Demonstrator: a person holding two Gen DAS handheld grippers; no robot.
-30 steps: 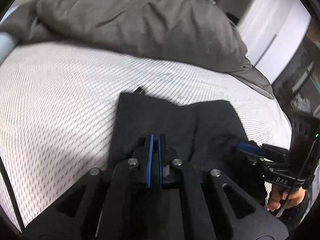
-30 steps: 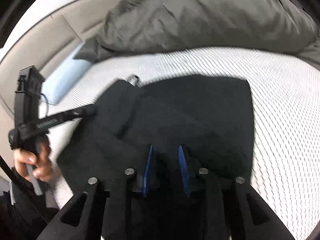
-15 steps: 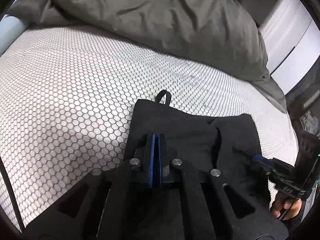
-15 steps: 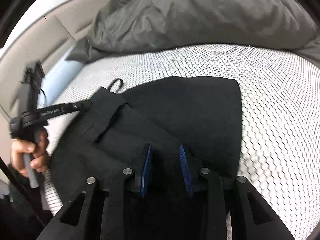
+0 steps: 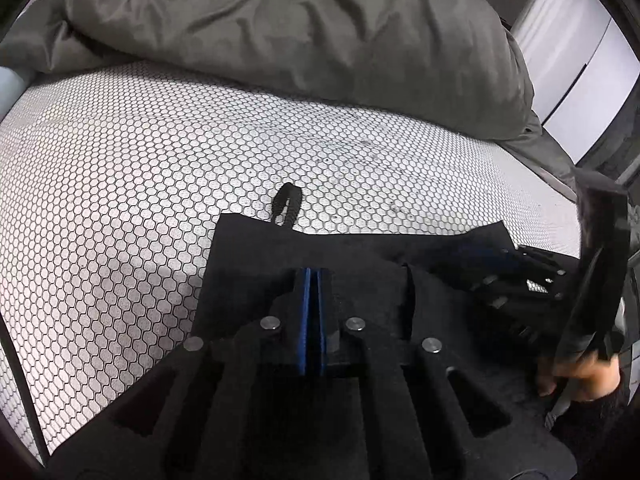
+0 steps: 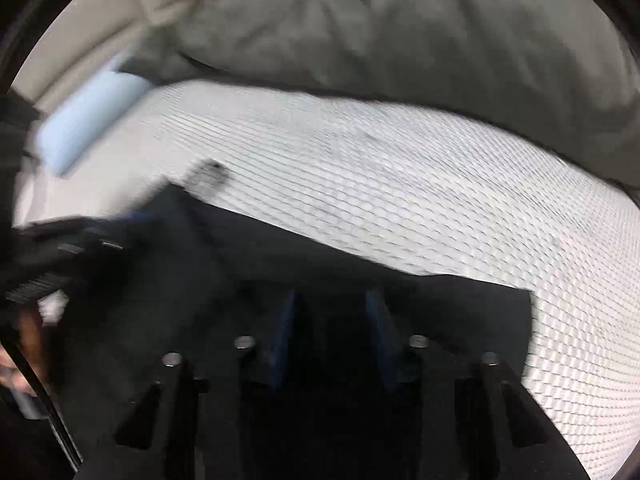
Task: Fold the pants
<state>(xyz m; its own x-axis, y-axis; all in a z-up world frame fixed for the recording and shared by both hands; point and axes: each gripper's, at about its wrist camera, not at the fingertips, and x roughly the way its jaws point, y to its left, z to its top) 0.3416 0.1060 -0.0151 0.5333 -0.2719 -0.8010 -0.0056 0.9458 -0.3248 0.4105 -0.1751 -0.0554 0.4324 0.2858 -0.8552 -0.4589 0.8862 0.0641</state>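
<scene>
Two grippers hang over black pants that lie flat on the white honeycomb bed cover, low in both frames. Left gripper has its blue pads pressed together. Right gripper is spread, with nothing visibly pinched. Grey duvet fills the top

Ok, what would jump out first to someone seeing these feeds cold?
The black pants lying on the white honeycomb-patterned bed cover, right ahead of both claws. Behind them, a big rumpled grey duvet fills the far side of the bed. The left claw is pinched shut over the fabric.
</scene>
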